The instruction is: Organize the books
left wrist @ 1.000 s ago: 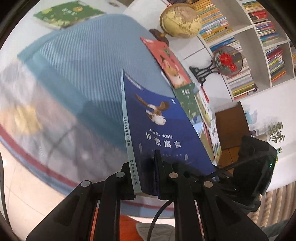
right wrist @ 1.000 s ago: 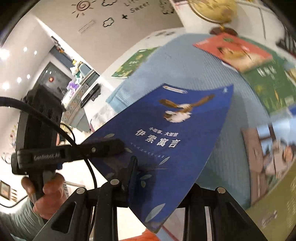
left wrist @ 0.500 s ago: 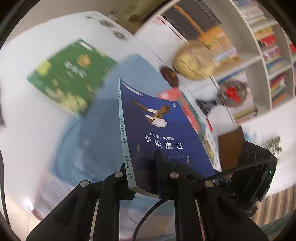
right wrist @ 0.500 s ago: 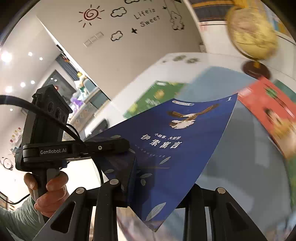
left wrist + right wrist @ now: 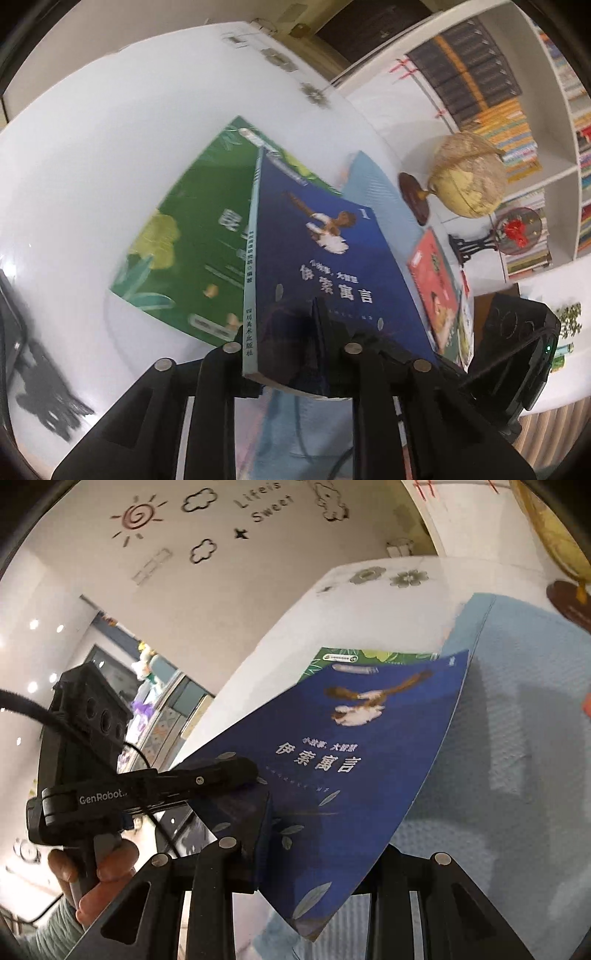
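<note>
A dark blue book (image 5: 325, 258) with a bird on its cover hangs in the air, gripped at its near edge by both grippers. My left gripper (image 5: 280, 332) clamps it by the spine corner, and its jaws are opening with the book still between the pads. The right wrist view shows that gripper's upper finger (image 5: 221, 777) lying on the cover. My right gripper (image 5: 317, 849) is shut on the blue book (image 5: 351, 757) at its lower edge. Directly beneath lies a green book (image 5: 192, 236) flat on the white table (image 5: 81, 177); only its top edge (image 5: 373, 655) peeks out here.
A light blue mat (image 5: 517, 738) covers the table to the right, with a red book (image 5: 434, 280) and others on it. A globe (image 5: 467, 177) and a round fan ornament (image 5: 517, 230) stand before the bookshelf (image 5: 554, 122). A hand (image 5: 96, 871) holds the left gripper's handle.
Both grippers have carried the blue book sideways off the blue mat to above the green book, which was far off at the table's corner before. The grip looks the same.
</note>
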